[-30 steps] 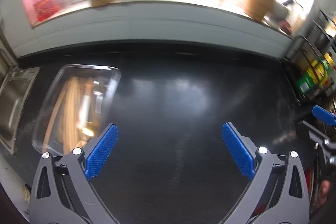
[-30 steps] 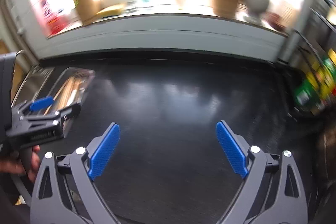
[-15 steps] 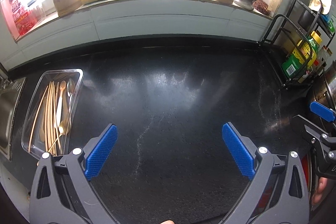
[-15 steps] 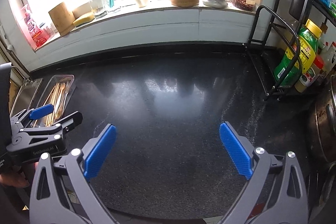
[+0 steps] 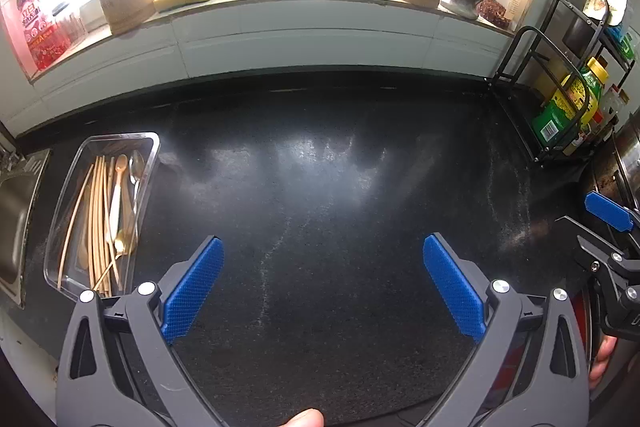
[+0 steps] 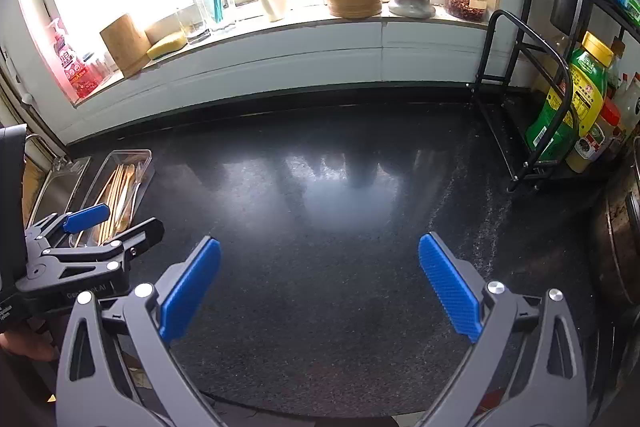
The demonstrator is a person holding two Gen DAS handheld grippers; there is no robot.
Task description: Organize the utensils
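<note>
Both grippers hover over the bare middle of the black countertop (image 5: 320,195), side by side. The left gripper (image 5: 320,283) has its blue pads spread wide, nothing between them. The right gripper (image 6: 320,283) has just been opening its jaws; they stand wide apart and empty. Over at the counter's left edge, beside the sink (image 5: 16,211), sits the clear tray (image 5: 154,151) with the chopsticks (image 5: 96,211) and spoons (image 5: 118,187) lying lengthwise inside it.

Black speckled countertop (image 5: 320,195) carries a clear tray (image 5: 150,163) at left, a wire rack (image 5: 520,115) at right
</note>
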